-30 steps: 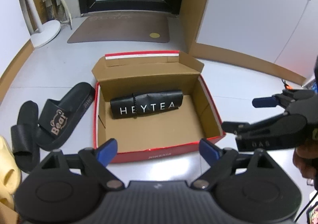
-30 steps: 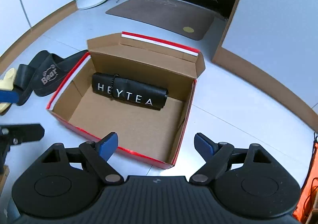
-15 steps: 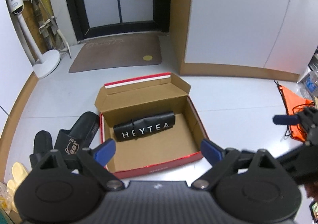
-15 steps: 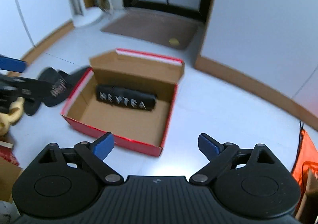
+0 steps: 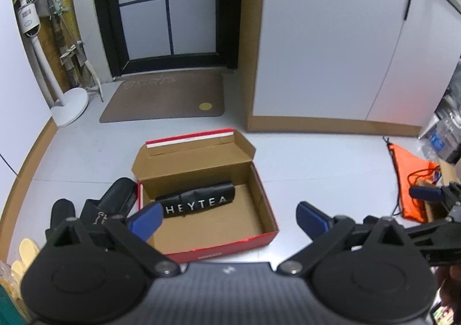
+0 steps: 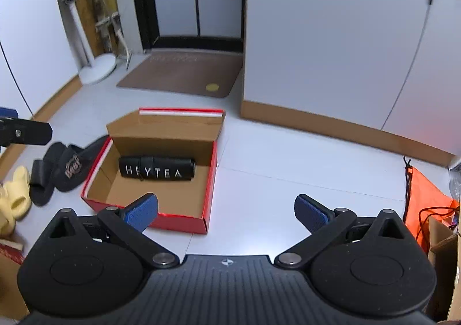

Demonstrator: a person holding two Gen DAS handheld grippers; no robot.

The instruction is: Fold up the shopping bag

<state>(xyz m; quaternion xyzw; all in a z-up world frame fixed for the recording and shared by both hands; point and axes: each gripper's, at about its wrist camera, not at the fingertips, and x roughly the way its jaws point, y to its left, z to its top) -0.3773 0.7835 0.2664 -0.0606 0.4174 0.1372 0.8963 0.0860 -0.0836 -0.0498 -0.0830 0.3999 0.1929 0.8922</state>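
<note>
Lying rolled into a tight black bundle with the white letters HEYTEA facing up, the shopping bag (image 5: 198, 201) rests on the floor of an open red shoe box (image 5: 230, 247), close against the rear wall and toward the box's left half. The hinged lid (image 5: 190, 149) stands raised behind it, showing plain brown card inside and a red-and-white edge along the top. The box sits on a pale grey floor (image 5: 317, 169).

Left gripper (image 5: 227, 217) (seen from its own wrist camera): both blue-padded fingers are spread wide, nothing between them, held above and in front of the box's near wall. Right gripper (image 6: 226, 211): its fingers are likewise spread wide and hold nothing; it hangs over the bare floor just off the box's near right corner. Each tool also appears at the edge of the other's view, the right one at the far right of the left view and the left one at the far left of the right view.

Black slippers (image 6: 62, 170) lie beside the box's left wall, one printed with a bear logo, and pale yellow slippers (image 6: 15, 191) lie further left. An orange drawstring bag (image 5: 409, 178) lies on the floor well to the right of the box. Behind the box are a brown doormat (image 5: 167, 97) with a yellow disc on it, a dark-framed glazed door (image 5: 170, 10), and a white standing fan (image 5: 31, 22) in the left corner. White cabinet panels (image 5: 331, 36) fill the right side of the scene.
</note>
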